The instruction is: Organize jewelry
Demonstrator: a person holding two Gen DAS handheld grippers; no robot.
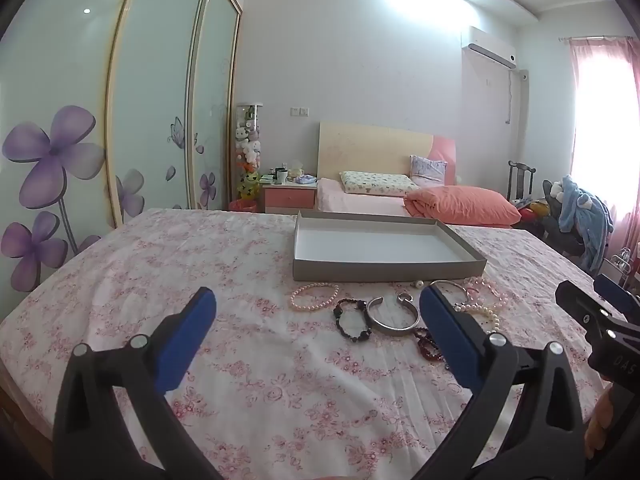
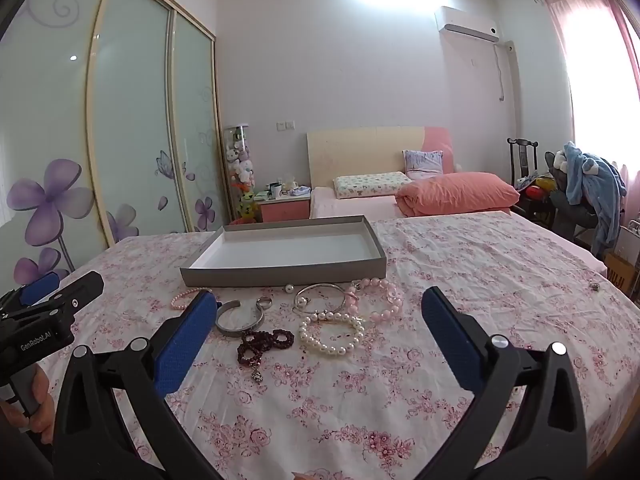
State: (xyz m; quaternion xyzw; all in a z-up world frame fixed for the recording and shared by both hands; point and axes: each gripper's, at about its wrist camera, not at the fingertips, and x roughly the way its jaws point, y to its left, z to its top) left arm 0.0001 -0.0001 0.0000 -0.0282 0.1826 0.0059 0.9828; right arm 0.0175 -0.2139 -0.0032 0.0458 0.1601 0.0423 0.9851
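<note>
We log both tools hovering above the floral bedsheet, pointed slightly down. The left gripper has its blue-padded jaws spread wide apart, nothing between the pads; same for the right gripper, jaws fully apart and holding nothing.

The jewelry lies in a loose cluster on the sheet, just in front of the grey box, which sits open with a white interior and holds nothing.

Right wrist view, taking the white pearl bracelet as centre:
- pink bead bracelet at 1 o'clock, touching or nearly touching it
- thin silver bangle at 12 o'clock
- dark red bead strand at 9 o'clock, with a small pendant at its near end
- wide silver cuff at 10 o'clock, with a silver ring just beyond it
- loose pearl at 11 o'clock, close to the box wall
- small pink pearl bracelet far toward 9 o'clock, partly hidden by the right tool's left finger

Left wrist view adds a black bead bracelet just at 9 o'clock of the cuff.

A hand grips the left tool's handle at the right wrist view's 8 o'clock edge.
</note>
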